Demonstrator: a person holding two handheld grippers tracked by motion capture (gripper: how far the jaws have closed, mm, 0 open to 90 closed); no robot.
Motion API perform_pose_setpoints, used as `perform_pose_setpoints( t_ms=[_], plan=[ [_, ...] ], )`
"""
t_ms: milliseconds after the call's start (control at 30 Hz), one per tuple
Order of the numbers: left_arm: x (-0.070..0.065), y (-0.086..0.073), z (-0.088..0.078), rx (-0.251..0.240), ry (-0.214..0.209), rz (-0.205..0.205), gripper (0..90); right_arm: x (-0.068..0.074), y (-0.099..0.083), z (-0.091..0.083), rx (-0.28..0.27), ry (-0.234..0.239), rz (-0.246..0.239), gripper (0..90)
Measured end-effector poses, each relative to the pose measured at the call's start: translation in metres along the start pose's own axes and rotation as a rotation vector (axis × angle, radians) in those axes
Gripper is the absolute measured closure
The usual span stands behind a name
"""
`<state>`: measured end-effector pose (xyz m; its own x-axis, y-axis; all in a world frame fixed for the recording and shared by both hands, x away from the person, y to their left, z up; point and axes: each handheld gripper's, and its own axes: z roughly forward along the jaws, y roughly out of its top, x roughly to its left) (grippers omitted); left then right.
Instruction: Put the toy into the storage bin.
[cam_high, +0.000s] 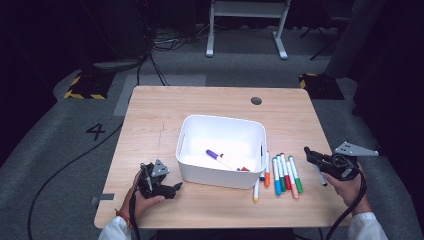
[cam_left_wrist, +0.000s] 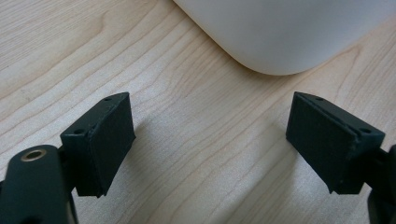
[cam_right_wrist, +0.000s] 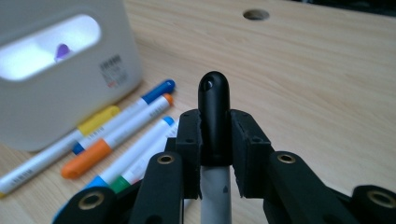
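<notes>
My right gripper (cam_high: 311, 156) (cam_right_wrist: 215, 128) is held above the table's right edge, shut on a black-capped marker (cam_right_wrist: 214, 105) with a white barrel; the cap sticks out past the pads. Below and to its left, several coloured markers (cam_high: 283, 175) (cam_right_wrist: 116, 135) lie in a row beside the white bin (cam_high: 215, 176) (cam_right_wrist: 60, 107). A purple marker (cam_high: 214, 154) and a red-tipped one lie inside the bin. My left gripper (cam_high: 172, 189) (cam_left_wrist: 224, 135) rests low over the wood by the bin's (cam_left_wrist: 280, 32) front-left corner, open, with nothing between its jaws.
A round hole (cam_high: 256, 100) (cam_right_wrist: 256, 14) sits in the wooden tabletop (cam_high: 150, 115) behind the bin. Beyond the table, a white frame (cam_high: 247, 25) stands on the grey floor, and cables run across it at the back left.
</notes>
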<state>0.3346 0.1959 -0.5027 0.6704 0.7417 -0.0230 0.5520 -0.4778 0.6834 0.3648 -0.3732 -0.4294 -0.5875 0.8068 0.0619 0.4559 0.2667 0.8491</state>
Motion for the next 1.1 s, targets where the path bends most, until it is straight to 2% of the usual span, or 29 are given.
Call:
perform_pose_setpoints(
  t_ms=[167,267,300,333,367,467,500,533,600,633,767,900,967,1033,1100],
  plan=[
    [0.000,0.000,0.000,0.000,0.000,0.000,15.3,0.014,0.021,0.002,-0.057,0.053,-0.021,75.0],
    [0.000,0.000,0.000,0.000,0.000,0.000,15.3,0.020,0.029,0.002,-0.071,0.066,-0.034,75.0],
    [0.000,0.000,0.000,0.000,-0.001,-0.001,15.3,0.027,0.040,0.004,-0.085,0.082,-0.059,75.0],
    [0.000,0.000,0.000,0.000,-0.001,-0.001,15.3,0.029,0.043,0.004,-0.087,0.085,-0.060,75.0],
    [0.000,0.000,0.000,0.000,0.000,-0.002,15.3,0.033,0.049,0.004,-0.090,0.091,-0.084,75.0],
    [0.000,0.000,0.000,0.000,0.000,0.000,15.3,0.040,0.059,0.004,-0.097,0.107,-0.104,75.0],
    [0.000,0.000,0.000,0.000,0.000,0.000,15.3,0.048,0.071,0.004,-0.113,0.127,-0.119,75.0],
    [0.000,0.000,0.000,0.000,0.000,0.000,15.3,0.050,0.074,0.004,-0.117,0.131,-0.121,75.0],
    [0.000,0.000,0.000,0.000,0.000,0.000,15.3,0.053,0.079,0.005,-0.121,0.141,-0.129,75.0],
    [0.000,0.000,0.000,0.000,0.000,0.000,15.3,0.059,0.089,0.007,-0.124,0.154,-0.154,74.9],
    [0.000,0.000,0.000,0.000,0.000,-0.001,15.3,0.072,0.105,0.011,-0.121,0.178,-0.195,75.0],
    [0.000,0.000,0.000,-0.001,0.001,-0.002,15.3,0.081,0.118,0.015,-0.126,0.206,-0.213,75.0],
    [0.000,0.000,0.000,-0.001,0.001,-0.001,15.3,0.091,0.131,0.018,-0.123,0.228,-0.231,75.0],
    [0.000,0.000,0.000,-0.001,0.001,-0.002,15.3,0.098,0.138,0.021,-0.118,0.229,-0.263,75.0],
    [0.000,0.000,0.000,0.000,0.001,-0.001,15.3,0.105,0.146,0.023,-0.117,0.252,-0.264,75.0]
  ],
)
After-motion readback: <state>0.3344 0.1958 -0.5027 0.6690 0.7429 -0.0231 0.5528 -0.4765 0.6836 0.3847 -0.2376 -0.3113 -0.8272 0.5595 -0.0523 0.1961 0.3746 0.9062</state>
